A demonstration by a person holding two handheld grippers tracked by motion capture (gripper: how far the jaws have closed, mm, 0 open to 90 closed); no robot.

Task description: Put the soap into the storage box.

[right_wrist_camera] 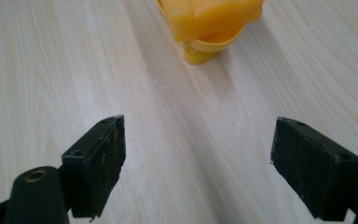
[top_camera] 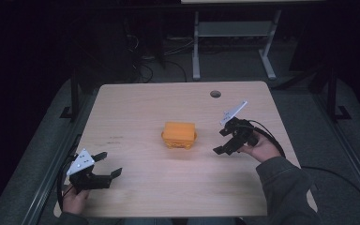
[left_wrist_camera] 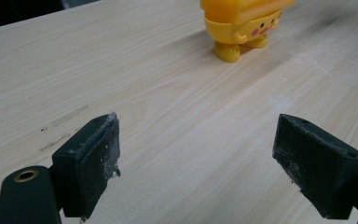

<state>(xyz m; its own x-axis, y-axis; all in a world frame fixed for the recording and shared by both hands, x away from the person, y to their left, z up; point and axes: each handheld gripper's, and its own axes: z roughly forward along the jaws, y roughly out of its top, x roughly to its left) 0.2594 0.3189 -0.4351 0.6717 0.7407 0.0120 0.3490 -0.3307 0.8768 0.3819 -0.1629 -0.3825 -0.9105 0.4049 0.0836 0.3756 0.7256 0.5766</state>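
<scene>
Centrally, the yellow toy (top_camera: 179,134) stands on the table (top_camera: 136,108); left gripper view alone shows its blushing face. Left gripper (top_camera: 107,165) near-left, right gripper (top_camera: 221,140) right: both wide open, empty, unobstructed.

Pale wooden table (top_camera: 136,108), round hole (top_camera: 215,93); behind, perhaps desk legs (top_camera: 196,47).
</scene>
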